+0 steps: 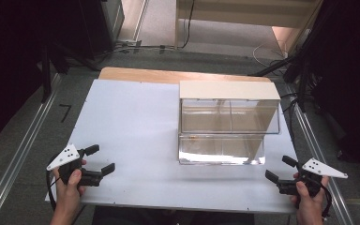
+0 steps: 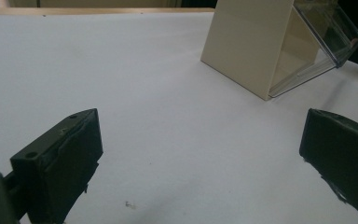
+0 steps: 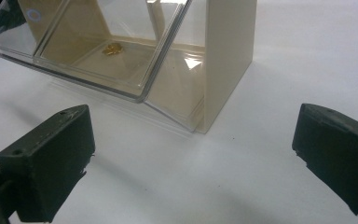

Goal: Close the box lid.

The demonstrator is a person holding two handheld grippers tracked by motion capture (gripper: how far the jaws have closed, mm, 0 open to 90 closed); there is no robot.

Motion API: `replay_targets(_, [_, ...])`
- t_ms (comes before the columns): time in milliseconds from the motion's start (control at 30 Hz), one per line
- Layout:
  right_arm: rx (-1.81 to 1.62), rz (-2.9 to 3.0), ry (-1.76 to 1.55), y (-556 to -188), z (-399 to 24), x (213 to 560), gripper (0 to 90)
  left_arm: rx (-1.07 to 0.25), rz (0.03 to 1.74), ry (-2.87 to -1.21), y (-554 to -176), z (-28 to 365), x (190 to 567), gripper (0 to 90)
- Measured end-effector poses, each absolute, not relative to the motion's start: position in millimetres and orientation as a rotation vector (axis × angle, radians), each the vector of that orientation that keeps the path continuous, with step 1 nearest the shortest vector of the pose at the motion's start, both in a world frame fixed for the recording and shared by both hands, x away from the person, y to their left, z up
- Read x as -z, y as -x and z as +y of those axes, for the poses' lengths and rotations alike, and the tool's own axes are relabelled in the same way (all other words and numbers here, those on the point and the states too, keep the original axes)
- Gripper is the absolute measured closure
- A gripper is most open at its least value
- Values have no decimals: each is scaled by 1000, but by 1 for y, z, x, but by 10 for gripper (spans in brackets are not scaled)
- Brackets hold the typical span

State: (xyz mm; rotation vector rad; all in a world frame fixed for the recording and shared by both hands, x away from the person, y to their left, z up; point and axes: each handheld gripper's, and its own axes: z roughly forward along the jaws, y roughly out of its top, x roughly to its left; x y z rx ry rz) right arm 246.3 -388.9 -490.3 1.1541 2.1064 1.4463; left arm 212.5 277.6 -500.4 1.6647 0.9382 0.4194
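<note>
A cream display box with clear slanted bin fronts (image 1: 228, 122) stands on the white table (image 1: 131, 126), right of centre. From the left gripper view its cream side panel (image 2: 244, 44) shows at the upper right. Through the clear front (image 3: 107, 42) in the right gripper view a small golden thing (image 3: 113, 48) lies inside. My left gripper (image 1: 99, 159) hovers near the front left corner, open, nothing between its jaws (image 2: 200, 154). My right gripper (image 1: 280, 169) sits by the front right edge, just in front of the box, also open and empty (image 3: 193, 158).
A bare wooden strip (image 1: 136, 74) borders the table's far edge. Metal floor rails (image 1: 26, 140) run along both sides, with dark stands and cables (image 1: 304, 70) at the back right. Wide open tabletop lies left of the box.
</note>
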Motion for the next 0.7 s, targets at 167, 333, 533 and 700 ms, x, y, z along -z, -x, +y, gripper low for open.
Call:
replay_targets(167, [-1442,2109,-1156,-247,-389,492,0,-430,956,-1651,-212,283,501,0])
replay_targets(333, [-1430,2115,-1166,-249,-388,494,0,-429,961,-1658,-213,284,503,0])
replay_targets(533, [-1429,2111,-1178,-249,-389,495,0,-422,964,-1660,-214,282,504,0])
replay_targets(700, [-1421,2119,-1179,-250,-389,495,0,-422,974,-1667,-215,281,505,0])
